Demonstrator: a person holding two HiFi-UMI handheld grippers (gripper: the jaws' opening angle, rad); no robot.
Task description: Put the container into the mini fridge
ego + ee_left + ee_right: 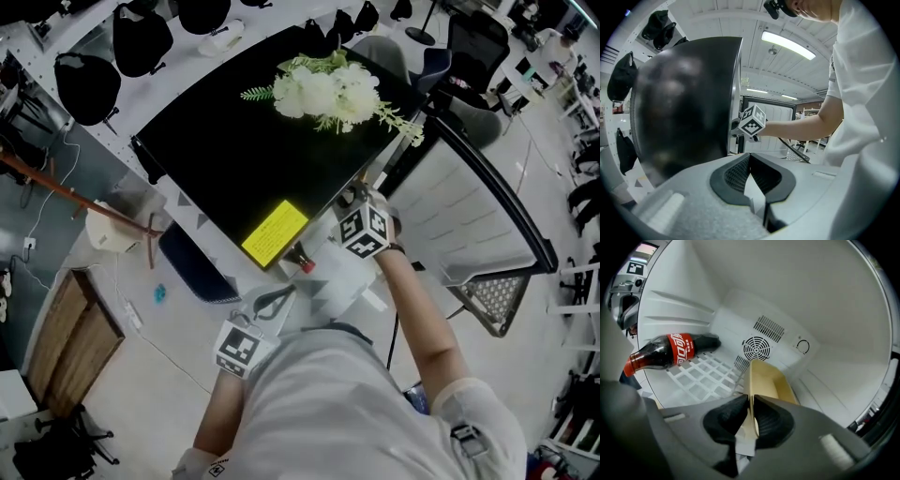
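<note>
While the mini fridge point(234, 159) stands with its door point(469, 211) swung wide to the right, the right gripper point(751, 400) reaches into the white cavity. Its fingers point(774, 420) are clenched on the near wall of a beige open-topped container point(771, 380). The container is inside the fridge, over the right part of the white wire shelf point(705, 376); whether its base rests on the wires cannot be told. Its far edge comes close to the round fan grille point(756, 348) on the back wall, and its right edge runs near the slanted step of the right inner wall, so little room is left on those two sides. To its left the shelf is open as far as a cola bottle point(670, 351). The bottle lies on its side along the left wall, red cap toward the opening, well apart from the container.

The left gripper point(749, 157) hangs outside, low before the fridge's black side, its fingers pressed together with nothing between them. In the head view, a spray of white artificial flowers point(328, 94) lies on the black top near its far edge, and a yellow sticker point(275, 232) sits at the near edge.
</note>
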